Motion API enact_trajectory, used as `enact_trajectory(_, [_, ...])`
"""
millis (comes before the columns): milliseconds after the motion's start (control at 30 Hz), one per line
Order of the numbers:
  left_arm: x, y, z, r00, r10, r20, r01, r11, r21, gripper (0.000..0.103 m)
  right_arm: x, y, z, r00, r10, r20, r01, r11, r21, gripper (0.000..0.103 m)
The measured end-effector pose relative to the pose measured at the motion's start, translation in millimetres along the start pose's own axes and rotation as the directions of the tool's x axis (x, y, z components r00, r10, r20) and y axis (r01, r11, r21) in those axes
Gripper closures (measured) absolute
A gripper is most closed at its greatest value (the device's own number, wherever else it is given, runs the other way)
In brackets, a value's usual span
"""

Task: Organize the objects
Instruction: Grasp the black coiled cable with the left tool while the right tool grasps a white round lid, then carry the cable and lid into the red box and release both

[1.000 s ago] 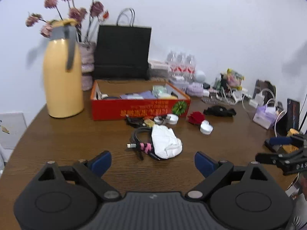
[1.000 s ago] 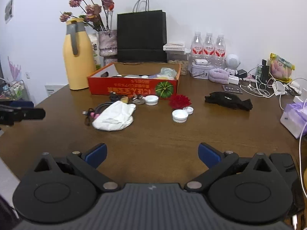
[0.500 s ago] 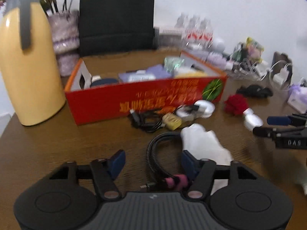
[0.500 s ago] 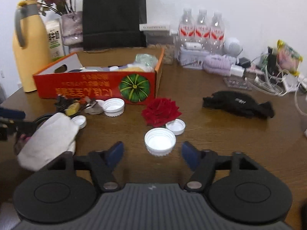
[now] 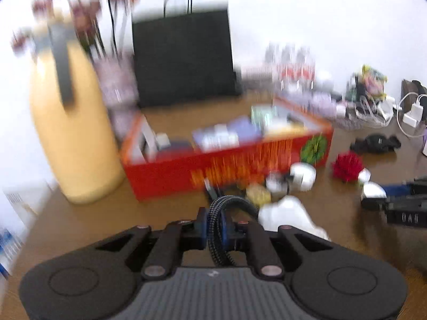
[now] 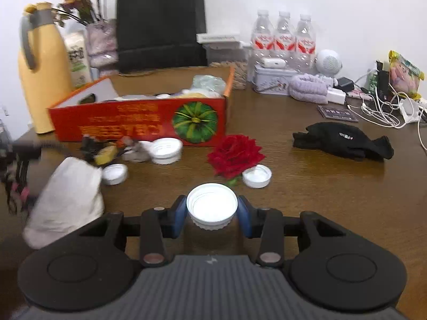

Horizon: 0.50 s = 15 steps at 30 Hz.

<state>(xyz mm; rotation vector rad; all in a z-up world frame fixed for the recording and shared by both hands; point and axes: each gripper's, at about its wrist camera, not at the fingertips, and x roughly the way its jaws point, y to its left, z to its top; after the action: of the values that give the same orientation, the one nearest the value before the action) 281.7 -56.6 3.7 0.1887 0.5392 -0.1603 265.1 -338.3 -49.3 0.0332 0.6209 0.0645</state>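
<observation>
A: What is the left gripper [image 5: 214, 229] doing?

B: Its jaws have just been closing, and the blue pads are now pinched on a black braided cable [image 5: 217, 222] that arches up from between them. The left wrist view is blurred, so little more of the cable can be read. Just to the right of it lies a white crumpled cloth [image 5: 289, 217] on the brown table [image 5: 106, 221].

A: And the right gripper [image 6: 212, 210]?

B: Its jaws have also just been closing. Both blue pads press against the sides of a large white cap [image 6: 212, 205], which sits open side up on the table, near the camera.

A: Where do the other things lie?

B: Just beyond the held cap is a red rose [image 6: 236, 156], with a smaller white cap [image 6: 257, 176] touching its right side. Farther back stands the red cardboard box [image 6: 138, 121] with a green pumpkin printed on its near wall. A white lid [image 6: 166, 148] lies close against that wall, and another small white cap [image 6: 114, 174] sits to the left, near the cloth. A black glove [image 6: 343, 141] lies well off to the right.

A: And at the far left?

B: A yellow thermos jug [image 6: 42, 69] stands beside the box.
</observation>
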Motion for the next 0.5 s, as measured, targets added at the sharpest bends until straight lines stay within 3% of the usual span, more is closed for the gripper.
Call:
enact_trajectory(67, [-26.5, -2.6, 5.9, 0.998, 0.034, 0.060, -0.035, 0.999, 0.017, 0.094, -22.2, 7.4, -0.2, 0.999, 0.028, 0.021, -0.028, 1.000, -0.011, 0.063])
enact_trajectory(233, [-96.3, 14.6, 7.8, 0.985, 0.068, 0.155, -0.058, 0.996, -0.069, 0.094, -93.1, 34.1, -10.5, 0.989, 0.086, 0.118, -0.079, 0.995, -0.059, 0.063])
enact_trajectory(367, [-144.0, 29.5, -6.1, 0.986, 0.009, 0.168, 0.019, 0.986, -0.168, 0.094, -136.1, 48.1, -32.0, 0.982, 0.155, 0.109, -0.147, 0.986, -0.077, 0.063])
enact_trajectory(500, [-163.7, 27.6, -21.1, 0.988, -0.003, 0.155, 0.031, 0.984, -0.177, 0.094, -155.6, 59.3, -45.6, 0.981, 0.166, 0.106, -0.158, 0.984, -0.078, 0.063])
